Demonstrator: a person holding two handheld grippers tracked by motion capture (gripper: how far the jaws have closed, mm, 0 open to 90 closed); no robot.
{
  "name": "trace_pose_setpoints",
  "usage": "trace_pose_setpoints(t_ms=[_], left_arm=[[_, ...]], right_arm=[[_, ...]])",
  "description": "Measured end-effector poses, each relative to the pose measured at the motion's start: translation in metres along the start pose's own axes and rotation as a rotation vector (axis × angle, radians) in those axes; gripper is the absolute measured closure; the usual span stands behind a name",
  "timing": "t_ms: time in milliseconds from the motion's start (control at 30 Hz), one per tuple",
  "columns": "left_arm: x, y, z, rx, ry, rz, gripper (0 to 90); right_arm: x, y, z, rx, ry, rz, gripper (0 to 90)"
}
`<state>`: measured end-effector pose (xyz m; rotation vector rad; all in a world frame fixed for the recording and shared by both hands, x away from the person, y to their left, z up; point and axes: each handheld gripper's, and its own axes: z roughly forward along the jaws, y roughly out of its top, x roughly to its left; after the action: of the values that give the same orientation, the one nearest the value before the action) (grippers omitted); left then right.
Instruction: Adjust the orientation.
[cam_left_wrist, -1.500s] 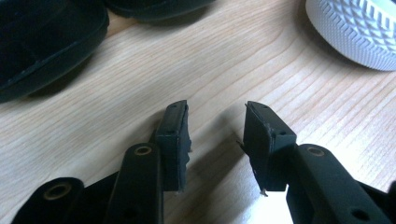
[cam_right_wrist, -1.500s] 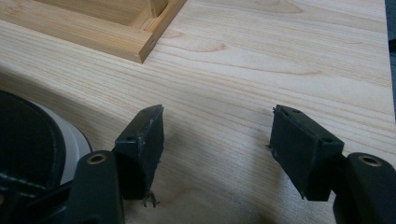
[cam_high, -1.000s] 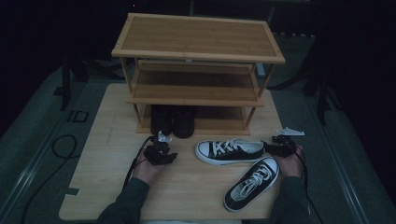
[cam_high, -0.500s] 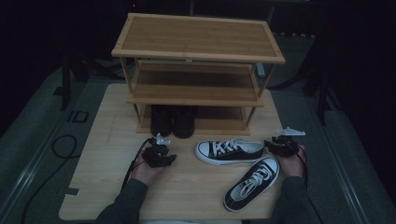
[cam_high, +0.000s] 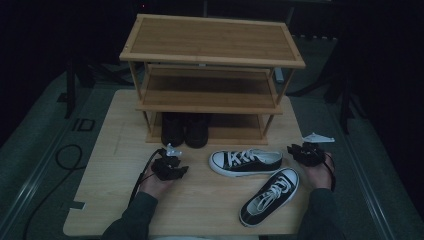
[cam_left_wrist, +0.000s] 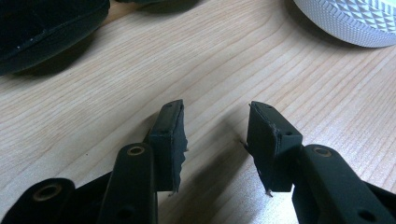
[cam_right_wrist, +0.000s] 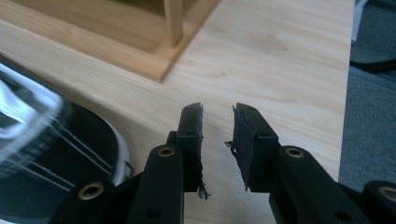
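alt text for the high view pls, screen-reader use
A person's two hands rest on a wooden table, each holding a black gripper: the left gripper open and empty, the right gripper empty, its jaws just closing. Two black-and-white sneakers lie between them, before a three-tier bamboo shoe rack with dark shoes on its bottom shelf.

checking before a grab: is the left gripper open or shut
Open: in the left gripper view the left gripper shows bare table between its jaws.

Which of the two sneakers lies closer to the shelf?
The sneaker lying crosswise just before the shelf; the other sneaker lies angled, nearer the table's front edge.
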<state>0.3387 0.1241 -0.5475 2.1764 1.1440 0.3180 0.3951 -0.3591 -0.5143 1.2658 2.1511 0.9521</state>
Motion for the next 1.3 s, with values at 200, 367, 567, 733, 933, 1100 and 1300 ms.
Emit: trace_pose_setpoints(t_ms=[200,367,567,733,933,1100,1300], left_arm=[[0.000,0.000,0.000,0.001,0.000,0.003,56.7],[0.000,0.000,0.000,0.000,0.001,0.004,56.6],[0.000,0.000,0.000,0.000,0.000,0.005,56.5],[-0.001,0.000,0.000,0.000,0.004,0.007,56.3],[-0.001,0.000,0.000,-0.003,0.003,0.004,56.1],[-0.002,0.000,0.001,-0.005,0.007,0.006,56.0],[-0.003,0.000,0.001,-0.004,0.015,0.013,56.0]], right_arm=[[0.003,0.012,-0.008,-0.018,0.026,-0.029,72.3],[0.008,0.021,-0.014,-0.033,0.059,-0.050,72.0],[0.015,0.026,-0.022,-0.046,0.098,-0.073,71.9],[0.026,0.032,-0.030,-0.047,0.129,-0.106,71.6],[0.039,0.038,-0.037,-0.045,0.144,-0.153,71.4],[0.049,0.041,-0.040,-0.046,0.165,-0.185,71.3],[0.060,0.043,-0.043,-0.039,0.194,-0.214,70.9]])
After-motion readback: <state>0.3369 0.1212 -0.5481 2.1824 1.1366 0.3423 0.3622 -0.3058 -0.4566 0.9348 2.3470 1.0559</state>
